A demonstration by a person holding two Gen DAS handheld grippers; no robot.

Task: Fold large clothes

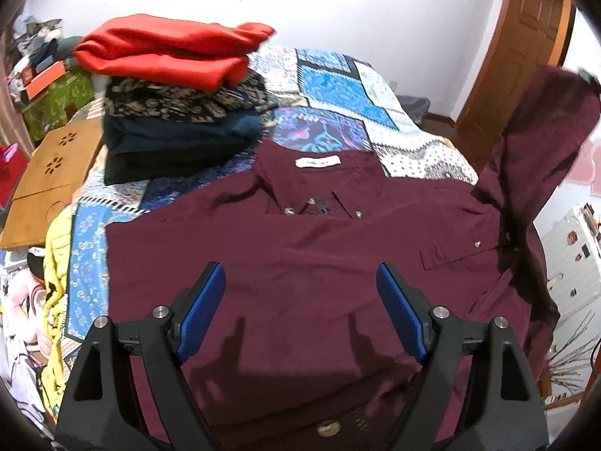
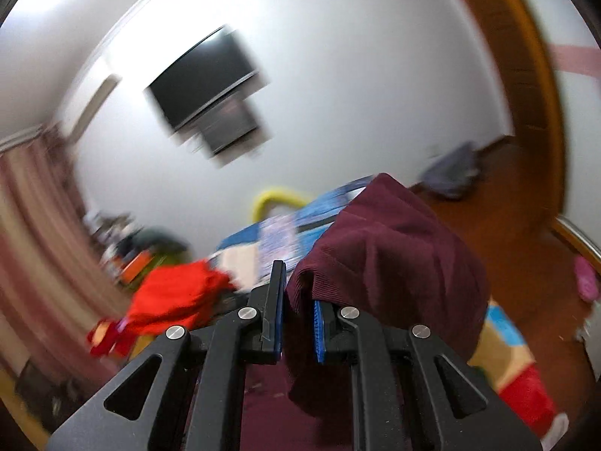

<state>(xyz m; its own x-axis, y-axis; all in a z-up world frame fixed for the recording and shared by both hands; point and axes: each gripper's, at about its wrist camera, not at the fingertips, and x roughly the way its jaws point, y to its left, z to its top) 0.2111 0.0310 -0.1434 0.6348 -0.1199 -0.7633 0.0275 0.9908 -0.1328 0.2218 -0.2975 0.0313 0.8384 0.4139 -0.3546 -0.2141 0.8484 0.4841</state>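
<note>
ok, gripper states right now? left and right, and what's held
Left gripper: open, holding nothing, above the maroon shirt.
Right gripper: closed on a fold of the shirt's sleeve.

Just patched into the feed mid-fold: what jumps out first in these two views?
The maroon shirt fills the middle of the patchwork bed, collar away from the camera, with the open left gripper over its front. Its sleeve is lifted high at the right edge, clamped in the shut right gripper. At the bed's far left a stack of folded clothes stands, a red one on top.
</note>
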